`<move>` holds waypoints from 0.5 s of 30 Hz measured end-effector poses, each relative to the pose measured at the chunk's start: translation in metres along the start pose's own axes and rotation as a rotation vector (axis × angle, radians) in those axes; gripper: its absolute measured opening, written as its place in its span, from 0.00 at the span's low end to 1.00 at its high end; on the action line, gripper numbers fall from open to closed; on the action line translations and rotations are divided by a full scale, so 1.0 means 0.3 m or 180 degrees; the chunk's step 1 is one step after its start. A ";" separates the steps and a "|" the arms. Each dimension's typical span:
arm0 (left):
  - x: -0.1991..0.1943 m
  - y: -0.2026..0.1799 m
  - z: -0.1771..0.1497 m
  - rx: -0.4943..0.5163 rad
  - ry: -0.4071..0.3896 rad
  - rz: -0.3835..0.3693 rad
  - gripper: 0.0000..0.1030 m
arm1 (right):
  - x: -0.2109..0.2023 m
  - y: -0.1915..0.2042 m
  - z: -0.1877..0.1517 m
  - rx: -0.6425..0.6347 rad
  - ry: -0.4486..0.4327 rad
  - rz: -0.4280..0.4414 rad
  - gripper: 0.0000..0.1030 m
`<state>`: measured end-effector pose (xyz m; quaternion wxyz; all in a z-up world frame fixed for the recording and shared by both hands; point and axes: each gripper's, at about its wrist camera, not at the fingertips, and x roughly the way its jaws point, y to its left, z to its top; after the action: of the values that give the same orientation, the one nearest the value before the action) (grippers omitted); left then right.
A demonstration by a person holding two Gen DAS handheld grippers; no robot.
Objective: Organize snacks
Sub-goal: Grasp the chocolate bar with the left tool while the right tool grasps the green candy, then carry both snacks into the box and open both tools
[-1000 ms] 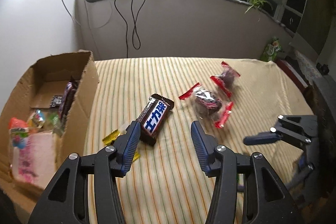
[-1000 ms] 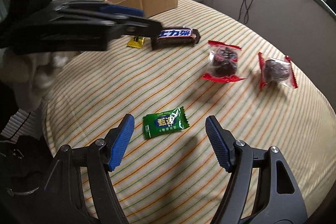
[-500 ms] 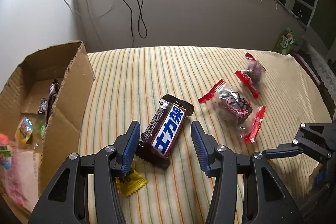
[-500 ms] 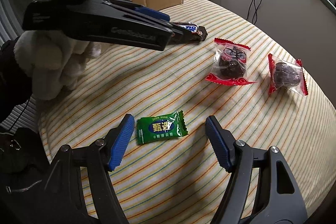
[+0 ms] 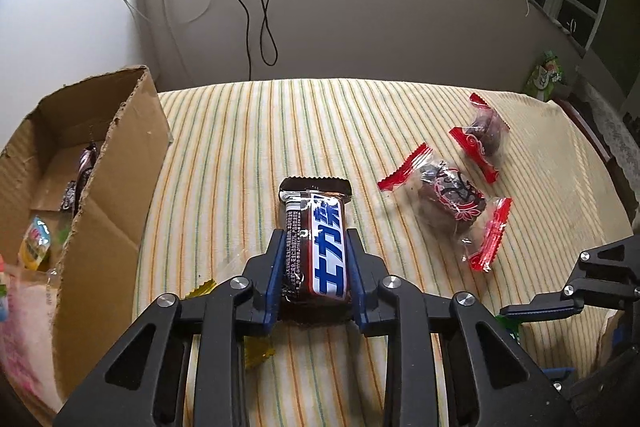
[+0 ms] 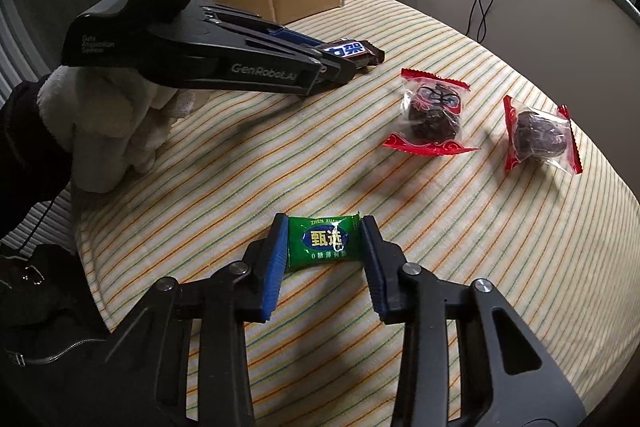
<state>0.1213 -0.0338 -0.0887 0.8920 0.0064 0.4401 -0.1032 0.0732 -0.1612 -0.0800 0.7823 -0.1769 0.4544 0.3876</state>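
Snacks are counted on the striped yellow cloth of the desk (image 5: 248, 131): one brown chocolate bar with a blue-and-white label (image 5: 318, 251), two clear red-edged packets holding dark round sweets, one small green foil candy packet (image 6: 325, 239) and one yellow wrapped candy (image 5: 258, 351), five in all. The nearer red-edged packet (image 5: 450, 195) lies to the right of the bar, and the farther red-edged packet (image 5: 482, 133) lies just beyond it, the two apart from each other. The yellow candy is largely hidden under the left gripper's frame. More wrapped snacks are seen inside one open brown cardboard box (image 5: 116, 183) at the left edge of the desk; their number cannot be told.

The left gripper (image 5: 316, 267) is pointed steeply down at the desk, and its blue pads are closing against both long sides of the chocolate bar, which rests on the cloth with its far end sticking out beyond the fingers. In the right wrist view this gripper is seen held by a hand in a white fleecy glove (image 6: 108, 131).

The right gripper (image 6: 325, 247) is likewise tilted steeply down, its jaws closing around the green packet; the left pad touches the packet's edge, the right pad appears to meet the other edge. The packet lies flat on the cloth.
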 end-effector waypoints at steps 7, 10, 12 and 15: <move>-0.036 -0.019 -0.001 0.0035 -0.0084 -0.0035 0.26 | -0.015 0.015 -0.009 0.0015 -0.0013 -0.0077 0.35; -0.066 -0.014 -0.003 0.0048 -0.0133 -0.0044 0.26 | -0.024 0.014 -0.008 0.0041 -0.0030 -0.0123 0.35; -0.089 -0.013 -0.004 0.0048 -0.0173 -0.0047 0.26 | -0.037 0.012 -0.005 0.0060 -0.0059 -0.0148 0.35; -0.122 -0.010 -0.006 0.0041 -0.0240 -0.0046 0.26 | -0.066 0.014 0.000 0.0073 -0.0116 -0.0181 0.35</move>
<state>0.0977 -0.0299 -0.0608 0.9071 0.0050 0.4056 -0.1127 0.0642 -0.1673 -0.0630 0.8032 -0.1736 0.4393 0.3630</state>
